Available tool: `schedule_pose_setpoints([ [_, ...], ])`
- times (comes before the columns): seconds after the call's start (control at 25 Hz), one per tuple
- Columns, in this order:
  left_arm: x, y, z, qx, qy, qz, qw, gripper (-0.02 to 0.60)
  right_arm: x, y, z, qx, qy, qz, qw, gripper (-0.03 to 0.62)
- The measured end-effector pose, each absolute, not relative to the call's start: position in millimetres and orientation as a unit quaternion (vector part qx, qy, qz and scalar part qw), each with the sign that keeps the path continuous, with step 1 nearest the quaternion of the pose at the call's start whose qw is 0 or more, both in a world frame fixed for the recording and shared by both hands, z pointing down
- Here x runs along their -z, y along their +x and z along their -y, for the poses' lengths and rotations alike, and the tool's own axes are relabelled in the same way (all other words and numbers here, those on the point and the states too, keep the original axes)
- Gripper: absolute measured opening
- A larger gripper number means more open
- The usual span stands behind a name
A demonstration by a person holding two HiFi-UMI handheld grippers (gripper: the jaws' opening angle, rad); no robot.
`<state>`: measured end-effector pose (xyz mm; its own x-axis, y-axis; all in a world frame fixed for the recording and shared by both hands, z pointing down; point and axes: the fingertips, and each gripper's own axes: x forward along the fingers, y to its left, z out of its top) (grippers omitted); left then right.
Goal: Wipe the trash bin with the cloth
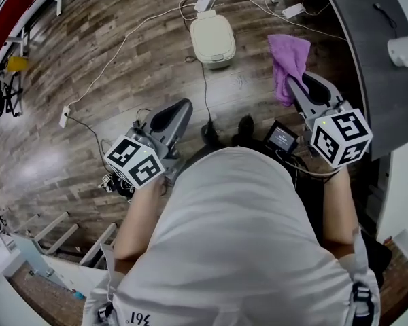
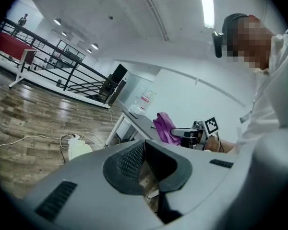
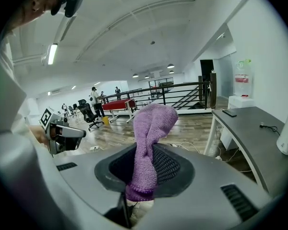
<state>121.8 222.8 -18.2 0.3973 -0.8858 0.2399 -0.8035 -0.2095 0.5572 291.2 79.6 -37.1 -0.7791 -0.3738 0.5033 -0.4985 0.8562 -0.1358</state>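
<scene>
Right tongs [image 3: 145,169] pinch the purple cloth [image 3: 153,123], likely light and floppy, best bunched. Left tongs [image 2: 144,150] are pressed together, empty. The cream trash bin [image 1: 213,39] stands ahead on the floor.

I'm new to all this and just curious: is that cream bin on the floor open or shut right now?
Shut: from above, the bin shows its flat cream lid covering the whole top, with no dark opening.

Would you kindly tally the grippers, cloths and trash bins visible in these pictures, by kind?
Grippers: 2 (left gripper, right gripper)
Purple cloth, held in the right gripper: 1
Cream trash bin, on the floor: 1
Total: 4
</scene>
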Motion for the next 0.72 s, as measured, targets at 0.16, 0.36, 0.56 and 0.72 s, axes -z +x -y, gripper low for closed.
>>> schedule_pose_setpoints([
  [0.16, 17.4, 119.3, -225.1, 0.065, 0.777, 0.540, 0.317, 0.005, 38.3, 289.2, -84.1, -0.113, 0.236, 0.932, 0.251, 0.087],
  [0.36, 13.7, 123.1, -221.2, 0.060, 0.781, 0.532, 0.320, 0.005, 38.6, 288.2, -82.2, -0.097, 0.239, 0.931, 0.258, 0.086],
  [0.56, 14.5, 126.8, -219.4, 0.058, 0.787, 0.524, 0.322, 0.005, 41.0, 289.0, -83.4, -0.088, 0.243, 0.930, 0.263, 0.083],
  [0.72, 15.3, 128.3, -216.3, 0.057, 0.790, 0.519, 0.320, 0.005, 41.9, 287.9, -82.0, -0.080, 0.243, 0.930, 0.266, 0.083],
])
